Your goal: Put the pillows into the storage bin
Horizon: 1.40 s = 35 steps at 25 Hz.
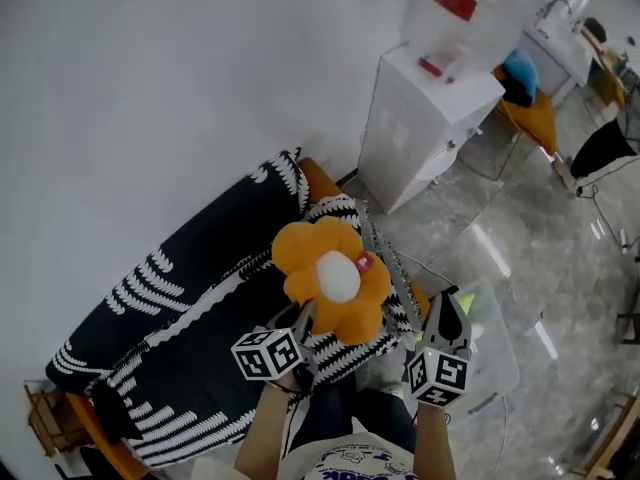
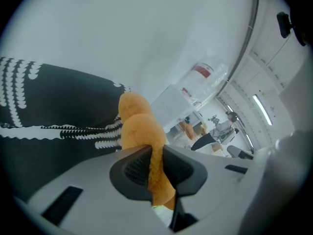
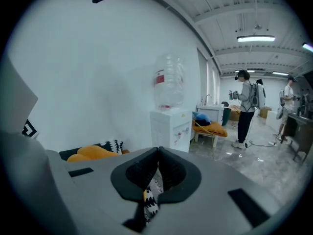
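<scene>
Jaws of my left gripper (image 2: pixel 156 164) squeezing the orange flower pillow (image 1: pixel 335 276), my right gripper (image 3: pixel 157 174) pinching the black-and-white pillow (image 1: pixel 345 356) edge, I am holding both near the clear bin (image 1: pixel 500 363)

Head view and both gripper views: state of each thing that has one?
flower pillow: pinched by left gripper.
striped pillow: pinched by right gripper.
left gripper: shut on flower pillow.
right gripper: shut on striped pillow.
storage bin: on floor, neither pillow inside.
</scene>
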Each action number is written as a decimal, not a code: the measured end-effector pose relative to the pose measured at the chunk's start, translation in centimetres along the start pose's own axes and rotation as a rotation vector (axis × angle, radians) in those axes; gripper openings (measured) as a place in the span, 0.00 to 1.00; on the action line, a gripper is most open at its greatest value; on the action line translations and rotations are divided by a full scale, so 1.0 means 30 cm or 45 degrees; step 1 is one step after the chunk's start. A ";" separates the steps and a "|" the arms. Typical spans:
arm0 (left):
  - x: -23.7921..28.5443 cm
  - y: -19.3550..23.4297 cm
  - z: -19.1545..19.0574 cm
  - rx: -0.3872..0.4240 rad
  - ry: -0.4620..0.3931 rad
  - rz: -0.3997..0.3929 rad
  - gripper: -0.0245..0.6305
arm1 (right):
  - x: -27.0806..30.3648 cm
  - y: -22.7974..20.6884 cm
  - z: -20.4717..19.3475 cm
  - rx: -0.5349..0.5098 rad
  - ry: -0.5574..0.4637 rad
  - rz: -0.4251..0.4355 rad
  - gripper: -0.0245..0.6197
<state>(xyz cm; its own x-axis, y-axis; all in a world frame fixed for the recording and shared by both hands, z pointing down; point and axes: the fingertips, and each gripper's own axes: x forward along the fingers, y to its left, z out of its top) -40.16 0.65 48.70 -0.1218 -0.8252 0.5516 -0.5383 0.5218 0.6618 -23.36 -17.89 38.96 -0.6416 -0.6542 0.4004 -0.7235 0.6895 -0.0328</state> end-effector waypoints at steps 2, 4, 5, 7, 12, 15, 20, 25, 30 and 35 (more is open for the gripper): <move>0.033 -0.113 -0.024 0.070 0.031 -0.053 0.13 | -0.061 -0.099 0.006 0.034 -0.024 -0.063 0.05; 0.066 -0.234 -0.070 0.134 0.062 -0.104 0.14 | -0.130 -0.207 0.006 0.059 -0.039 -0.119 0.05; 0.082 -0.297 -0.099 0.159 0.077 -0.128 0.13 | -0.167 -0.265 0.005 0.070 -0.046 -0.146 0.05; 0.114 -0.422 -0.172 0.202 0.110 -0.177 0.13 | -0.248 -0.388 -0.001 0.096 -0.062 -0.206 0.05; 0.164 -0.730 -0.421 0.293 0.220 -0.299 0.13 | -0.499 -0.717 -0.047 0.161 -0.091 -0.383 0.05; 0.180 -0.894 -0.592 0.354 0.302 -0.370 0.13 | -0.673 -0.897 -0.096 0.204 -0.102 -0.497 0.05; 0.196 -1.116 -0.874 0.453 0.426 -0.456 0.13 | -0.955 -1.157 -0.216 0.274 -0.107 -0.674 0.05; 0.215 -1.288 -1.125 0.550 0.540 -0.514 0.13 | -1.184 -1.366 -0.341 0.350 -0.094 -0.817 0.05; 0.252 -1.409 -1.330 0.657 0.673 -0.549 0.13 | -1.358 -1.499 -0.450 0.434 -0.079 -0.954 0.05; 0.308 -1.505 -1.524 0.768 0.808 -0.585 0.13 | -1.502 -1.606 -0.564 0.526 -0.057 -1.090 0.05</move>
<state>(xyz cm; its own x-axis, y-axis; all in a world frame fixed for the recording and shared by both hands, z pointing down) 21.16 -20.65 47.13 0.5803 -0.5588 0.5924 -0.7775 -0.1637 0.6072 44.74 -16.37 37.99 0.1449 -0.9035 0.4032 -0.9797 -0.1879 -0.0691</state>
